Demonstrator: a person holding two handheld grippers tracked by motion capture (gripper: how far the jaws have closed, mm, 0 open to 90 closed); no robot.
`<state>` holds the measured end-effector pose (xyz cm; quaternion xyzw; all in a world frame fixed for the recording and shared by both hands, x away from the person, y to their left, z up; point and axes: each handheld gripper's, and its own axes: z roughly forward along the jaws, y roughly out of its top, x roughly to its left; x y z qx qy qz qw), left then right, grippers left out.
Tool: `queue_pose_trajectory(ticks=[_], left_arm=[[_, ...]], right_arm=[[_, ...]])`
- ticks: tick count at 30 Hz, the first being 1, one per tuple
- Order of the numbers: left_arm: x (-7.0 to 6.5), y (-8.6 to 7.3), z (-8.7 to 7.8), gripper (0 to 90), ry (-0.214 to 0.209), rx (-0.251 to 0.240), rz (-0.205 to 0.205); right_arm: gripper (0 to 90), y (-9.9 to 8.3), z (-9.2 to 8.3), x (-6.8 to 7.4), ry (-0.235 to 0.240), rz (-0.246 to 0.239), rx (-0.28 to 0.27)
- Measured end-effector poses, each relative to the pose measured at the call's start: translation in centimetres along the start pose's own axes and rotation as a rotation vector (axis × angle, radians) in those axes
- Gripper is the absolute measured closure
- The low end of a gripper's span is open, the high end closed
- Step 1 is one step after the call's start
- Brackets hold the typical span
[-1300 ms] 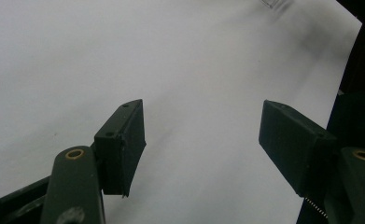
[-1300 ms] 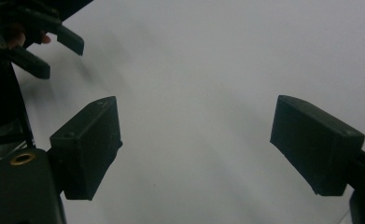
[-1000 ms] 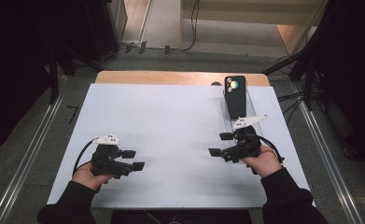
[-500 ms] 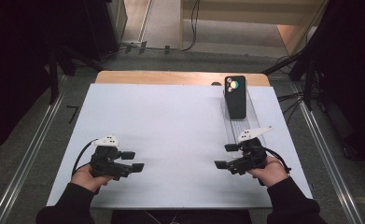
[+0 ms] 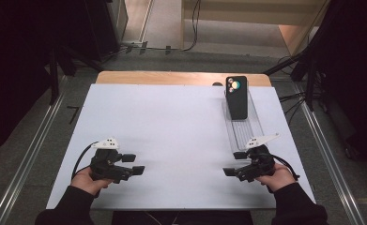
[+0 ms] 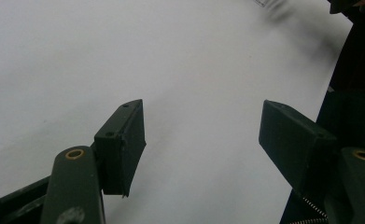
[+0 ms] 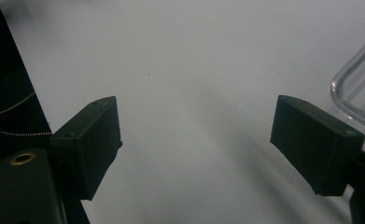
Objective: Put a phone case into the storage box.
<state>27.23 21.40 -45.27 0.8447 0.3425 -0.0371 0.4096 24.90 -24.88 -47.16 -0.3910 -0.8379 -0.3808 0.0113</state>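
Note:
A black phone (image 5: 236, 97) with its camera lenses facing me stands upright at the far end of a clear plastic tray (image 5: 247, 133) on the right of the white board (image 5: 172, 126). My right gripper (image 5: 234, 163) hovers low just in front of the tray's near end, jaws open and empty. In the right gripper view the right gripper (image 7: 196, 126) looks over bare white board, with the tray's corner (image 7: 357, 93) at the right edge. My left gripper (image 5: 133, 164) rests near the front left, open with nothing between its jaws. The left gripper view shows the left gripper (image 6: 203, 126) over plain board.
A wooden table edge (image 5: 172, 77) shows beyond the board. Metal floor rails (image 5: 26, 154) run along both sides. Cables and dark stands sit on the floor at the back. The board's front edge lies close under both hands.
My right gripper has drawn back from beside the tray toward the front edge and sunk a little. The left gripper has kept still. Both stay open.

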Motion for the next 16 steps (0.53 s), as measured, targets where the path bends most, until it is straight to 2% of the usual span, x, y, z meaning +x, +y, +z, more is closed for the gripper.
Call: queue_pose_trajectory(ticks=[8,16], left_arm=[[0.16,-0.08,0.06,31.8,-0.009,0.001,-0.005],[0.17,-0.06,0.15,31.8,-0.012,0.011,-0.006]], right_arm=[[14.2,-0.53,-0.14,-0.60,-0.018,0.018,0.012],[14.2,-0.56,-0.04,-0.73,-0.010,0.023,0.018]])
